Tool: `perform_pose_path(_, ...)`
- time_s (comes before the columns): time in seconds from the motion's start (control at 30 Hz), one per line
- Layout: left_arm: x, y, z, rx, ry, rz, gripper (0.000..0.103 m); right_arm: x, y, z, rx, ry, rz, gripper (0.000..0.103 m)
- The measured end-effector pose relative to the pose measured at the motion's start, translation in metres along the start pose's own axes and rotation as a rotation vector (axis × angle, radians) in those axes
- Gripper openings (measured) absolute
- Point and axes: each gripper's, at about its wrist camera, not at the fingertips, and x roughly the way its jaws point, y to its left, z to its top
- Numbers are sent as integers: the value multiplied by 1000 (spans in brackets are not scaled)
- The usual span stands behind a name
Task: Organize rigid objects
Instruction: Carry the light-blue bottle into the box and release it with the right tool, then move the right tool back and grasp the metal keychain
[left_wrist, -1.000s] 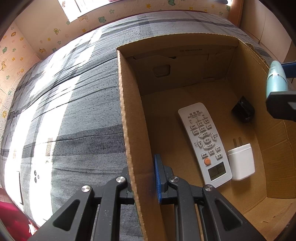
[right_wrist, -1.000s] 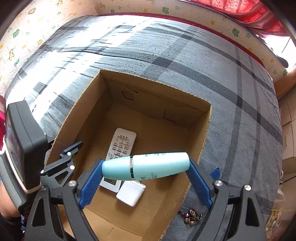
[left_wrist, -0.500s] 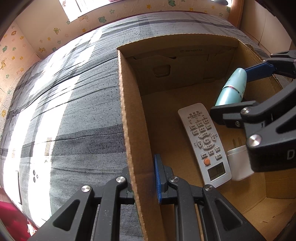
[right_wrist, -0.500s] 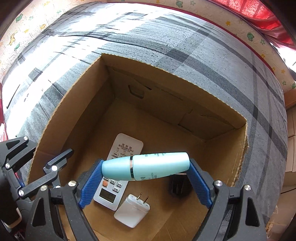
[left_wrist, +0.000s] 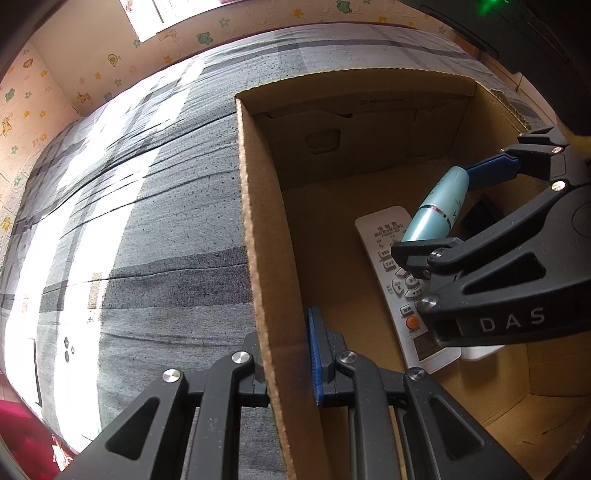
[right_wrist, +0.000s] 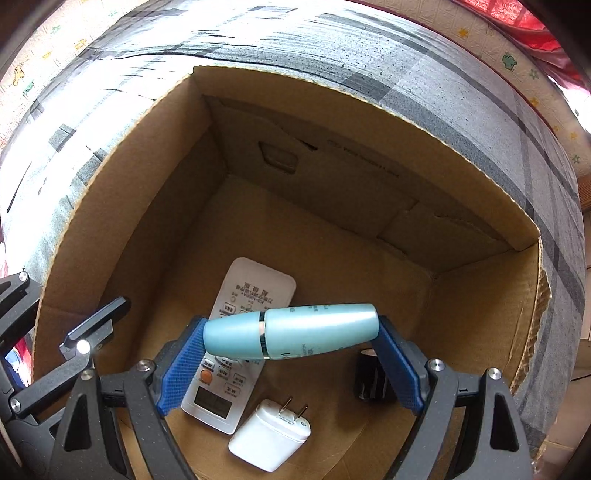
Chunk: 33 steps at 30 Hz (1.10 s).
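The right hand-held gripper (right_wrist: 291, 345) pinches a teal bottle (right_wrist: 295, 334) end to end, cap against the left pad and base against the right, so the jaws stand wide. The left hand-held gripper (left_wrist: 286, 354) is pressed together on the box (left_wrist: 258, 258) wall, one finger outside and one inside.

Risks, judged from this position:
- Slip. The bottle is held only at its two rounded ends. A small tilt or a knock on the wall could let it pop out and fall.
- Impact. The bottle hangs directly over the remote (right_wrist: 236, 332). If released here it would land on the buttons, roll, and strike the charger (right_wrist: 269, 439) or the black block (right_wrist: 365, 376).
- Box shift. The box sits on a soft bed (right_wrist: 406, 66). If the left grip loosens, the box may slide or tip.

Position: in the right wrist view the bottle lies level between the pads, at centre. The remote runs from 12 o'clock to 7 o'clock under it. The charger is at 6 o'clock, its prongs pointing up-frame. The black block is at 4 o'clock, partly hidden by the right finger. Bare box floor lies at 1 o'clock. The bottle appears clear of the floor; the gap cannot be judged.
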Motion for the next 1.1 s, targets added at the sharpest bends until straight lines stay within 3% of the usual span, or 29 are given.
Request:
perform_pose_path(0.67, 0, -1, -1, 0, -2, 9, 15, -65, 0, -12, 8, -121, -45, 94)
perform_pose_path(1.1, 3, -4, 1, 7, 5, 15, 15, -117, -58, -58, 135, -206, -107, 94)
